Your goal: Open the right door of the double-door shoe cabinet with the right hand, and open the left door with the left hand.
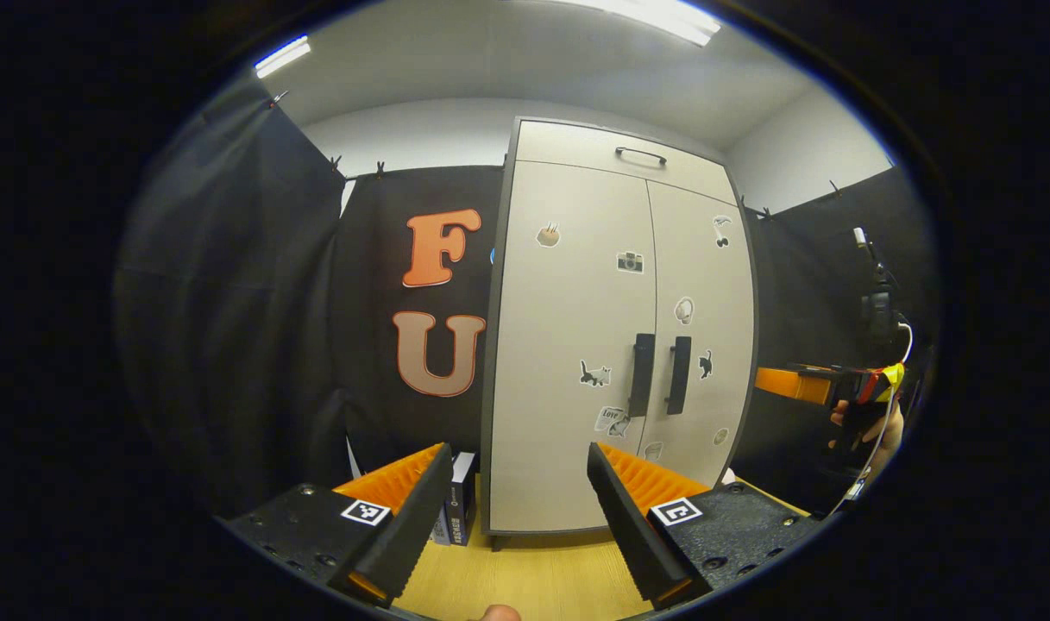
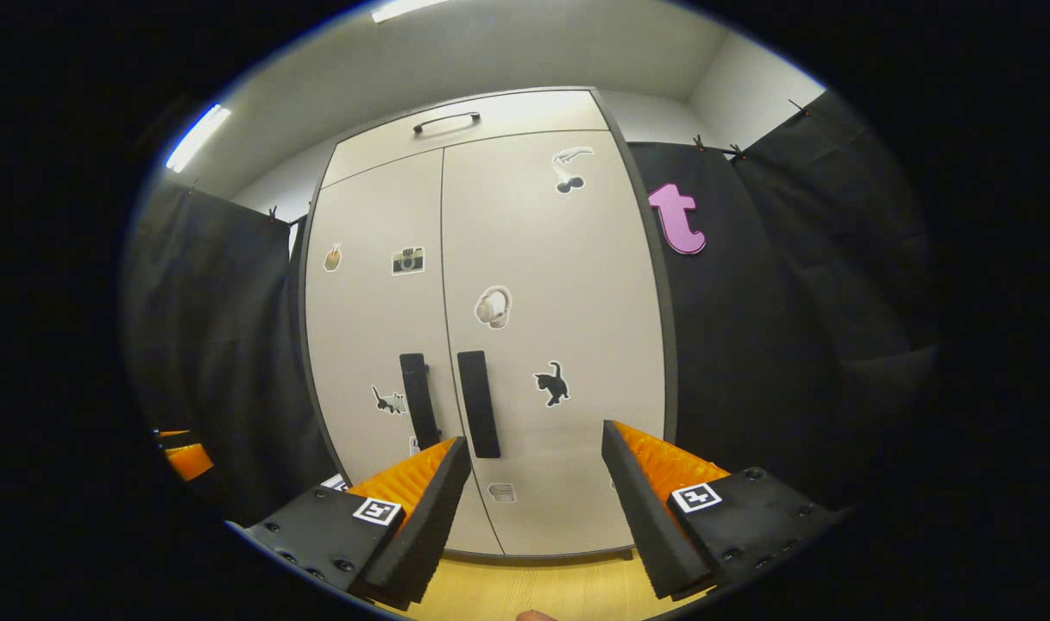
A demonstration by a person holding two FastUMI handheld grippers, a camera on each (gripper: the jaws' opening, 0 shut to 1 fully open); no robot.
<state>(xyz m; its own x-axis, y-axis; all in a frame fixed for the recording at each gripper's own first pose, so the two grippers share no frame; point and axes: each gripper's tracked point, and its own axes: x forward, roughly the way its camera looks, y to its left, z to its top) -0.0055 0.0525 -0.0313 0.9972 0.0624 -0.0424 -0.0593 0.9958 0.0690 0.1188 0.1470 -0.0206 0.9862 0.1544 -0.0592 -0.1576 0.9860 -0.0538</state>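
- In the left gripper view, the left claw [image 1: 519, 509] is hovering with its two fingers spread wide apart, holding nothing, above a wooden floor [image 1: 533, 582].
- Just past its left finger, a small dark box [image 1: 461, 500] is standing on the floor beside the cabinet's lower left corner.
- In the right gripper view, the right claw [image 2: 535, 504] is likewise gaping, its fingers well apart and gripping nothing, pointing at the cabinet's lower half.
- The shoe cabinet [image 1: 615, 336] is standing upright on the floor ahead of both claws, with both doors sitting shut and flush.
- The left door [image 2: 374, 345] and the right door [image 2: 559, 328] are meeting at a middle seam, each dotted with small stickers.
- Two dark vertical handles are flanking that seam: the left handle [image 2: 419, 401] and the right handle [image 2: 479, 404]; neither claw is touching them.
- Above the doors, a top panel [image 2: 464, 129] is carrying a horizontal pull.
- Off to the cabinet's right in the left gripper view, the right claw is showing farther away, held by a hand [image 1: 874, 427], well apart from the cabinet.
- Black cloth is hanging as the booth's wall [image 1: 231, 302] on both sides.
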